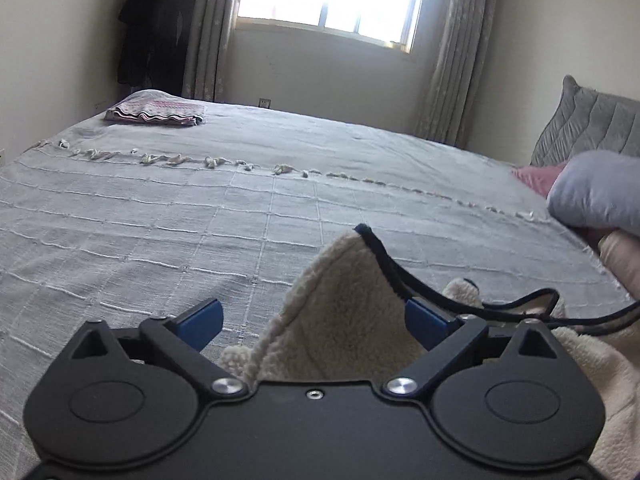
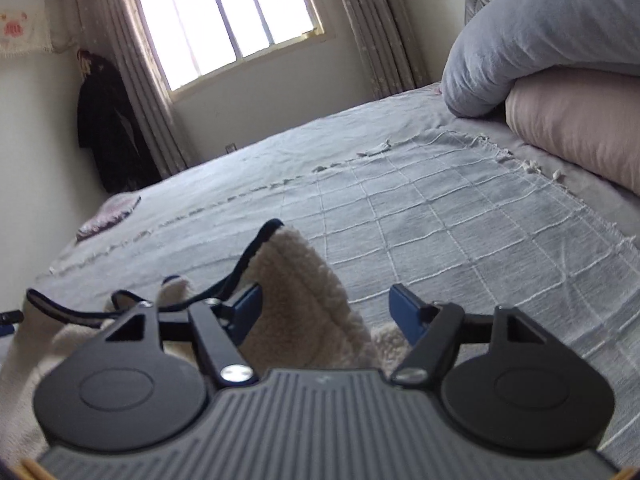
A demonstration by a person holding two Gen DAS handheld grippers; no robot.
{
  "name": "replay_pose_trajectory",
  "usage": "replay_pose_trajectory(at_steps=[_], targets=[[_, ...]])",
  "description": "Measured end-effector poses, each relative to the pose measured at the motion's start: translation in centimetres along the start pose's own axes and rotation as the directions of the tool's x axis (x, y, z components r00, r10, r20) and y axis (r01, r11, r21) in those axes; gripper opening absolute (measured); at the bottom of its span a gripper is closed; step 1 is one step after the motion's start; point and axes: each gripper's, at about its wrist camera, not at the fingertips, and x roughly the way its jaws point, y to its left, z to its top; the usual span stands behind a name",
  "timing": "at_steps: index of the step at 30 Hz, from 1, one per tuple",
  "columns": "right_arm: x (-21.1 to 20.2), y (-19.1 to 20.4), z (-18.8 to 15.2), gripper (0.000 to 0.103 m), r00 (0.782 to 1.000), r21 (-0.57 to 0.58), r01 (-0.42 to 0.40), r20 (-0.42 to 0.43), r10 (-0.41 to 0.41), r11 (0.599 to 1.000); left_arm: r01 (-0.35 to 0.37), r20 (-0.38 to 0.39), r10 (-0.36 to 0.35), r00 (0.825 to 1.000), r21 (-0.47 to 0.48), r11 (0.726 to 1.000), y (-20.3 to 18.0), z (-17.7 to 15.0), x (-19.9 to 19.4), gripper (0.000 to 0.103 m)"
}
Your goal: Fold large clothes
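Left wrist view: the left tool [image 1: 314,318] has its jaws spread apart over the bed [image 1: 160,216]. A peak of the cream fleece garment [image 1: 344,312] stands between the blue pads [image 1: 202,320]; the far pad is partly covered by fleece, so contact there cannot be confirmed. The garment's lower part is hidden under the tool body. Right wrist view: the right tool [image 2: 326,314] is likewise apart, with a second garment peak [image 2: 296,280] between its jaws. Beyond the garment, the pillows [image 2: 560,40] are cut off at the frame edge.
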Motion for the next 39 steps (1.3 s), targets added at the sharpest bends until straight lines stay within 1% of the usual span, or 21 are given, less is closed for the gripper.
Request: replay_pose_trajectory(at_steps=[1,2,3,4,7,9,12,15,18,19,21,23,24,25,26,29,31,33,36,38,39], targets=[[0.9,0.5,0.1,0.054,1.000,-0.025,0.012,-0.018,-0.012,1.000,0.001,-0.023,0.000,1.000,0.004,1.000,0.0,-0.2,0.7,0.069],[1.5,0.9,0.1,0.037,0.999,-0.047,0.027,-0.031,-0.029,0.999,-0.005,-0.047,0.004,0.999,-0.003,1.000,0.0,-0.4,1.4,0.043],[2.0,1.2,0.1,0.028,0.998,-0.067,0.042,-0.034,-0.044,0.997,-0.012,-0.059,0.011,0.998,-0.014,1.000,0.0,-0.7,1.9,0.030],[2.3,1.6,0.0,0.018,0.998,-0.086,0.059,-0.028,-0.061,0.995,-0.016,-0.044,0.015,0.999,-0.014,1.000,-0.2,-0.8,1.9,0.012],[1.4,2.9,-0.2,0.014,0.993,-0.148,0.105,0.066,-0.096,0.983,-0.014,0.106,0.017,0.994,-0.033,0.999,-0.6,-0.8,-0.1,0.012],[0.8,3.4,0.0,0.013,0.987,-0.175,0.132,0.110,-0.113,0.976,-0.016,0.152,0.024,0.988,-0.055,0.998,-0.1,-0.8,-0.5,0.012],[1.7,3.6,0.2,0.013,0.984,-0.196,0.158,0.107,-0.139,0.968,-0.050,0.105,0.054,0.993,-0.038,0.998,0.2,-1.3,1.3,0.013],[4.1,3.4,-0.4,0.013,0.983,-0.211,0.183,0.040,-0.179,0.960,-0.099,0.028,0.099,0.995,-0.020,0.995,0.4,-2.5,4.0,0.014],[7.3,2.4,-1.8,0.016,0.969,-0.197,0.211,-0.087,-0.231,0.957,-0.138,-0.063,0.135,0.989,-0.047,0.989,1.0,-2.7,6.0,0.023],[8.0,2.2,-2.3,0.019,0.962,-0.186,0.222,-0.119,-0.246,0.957,-0.156,-0.074,0.152,0.986,-0.046,0.987,1.0,-2.6,6.1,0.030],[8.1,2.6,-2.1,0.025,0.955,-0.205,0.243,-0.123,-0.271,0.948,-0.195,-0.068,0.194,0.979,-0.014,0.981,0.5,-2.4,5.6,0.043],[7.0,3.2,-2.1,0.042,0.956,-0.224,0.253,-0.093,-0.279,0.941,-0.223,-0.033,0.223,0.974,0.012,0.975,-0.1,-2.1,4.3,0.063],[6.2,3.4,-2.0,0.049,0.957,-0.215,0.261,-0.073,-0.282,0.941,-0.236,-0.014,0.236,0.972,0.019,0.972,-0.4,-1.9,3.5,0.069],[5.2,3.4,-1.8,0.060,0.957,-0.200,0.268,-0.054,-0.284,0.942,-0.235,0.009,0.235,0.972,0.025,0.972,-0.8,-1.7,2.4,0.076],[4.2,3.5,-1.7,0.064,0.959,-0.188,0.268,-0.037,-0.280,0.945,-0.220,0.033,0.218,0.975,0.034,0.975,-1.3,-1.6,1.3,0.078],[1.1,4.8,-1.5,0.065,0.969,-0.184,0.243,0.013,-0.245,0.952,-0.130,0.080,0.123,0.989,0.087,0.988,-4.2,-1.7,-1.7,0.085],[0.0,6.9,-1.7,0.069,0.981,-0.202,0.192,0.013,-0.193,0.960,-0.051,0.078,0.042,0.996,0.110,0.993,-6.5,-2.3,-2.7,0.088],[-0.2,9.6,-2.5,0.074,0.994,-0.229,0.105,-0.015,-0.112,0.968,0.021,0.041,-0.026,0.999,0.113,0.993,-8.6,-3.2,-2.7,0.088],[0.5,12.1,-4.6,0.077,0.996,-0.246,0.002,-0.090,-0.025,0.969,0.042,-0.018,-0.040,0.999,0.116,0.992,-9.8,-5.4,-1.6,0.088],[1.0,11.7,-5.9,0.078,0.993,-0.236,0.012,-0.109,-0.039,0.972,0.009,-0.027,-0.005,1.000,0.131,0.991,-8.7,-6.8,-1.1,0.090],[0.7,10.9,-6.1,0.078,0.995,-0.212,0.000,-0.098,-0.021,0.977,0.023,-0.017,-0.022,1.000,0.105,0.994,-7.6,-7.1,-1.3,0.091]])
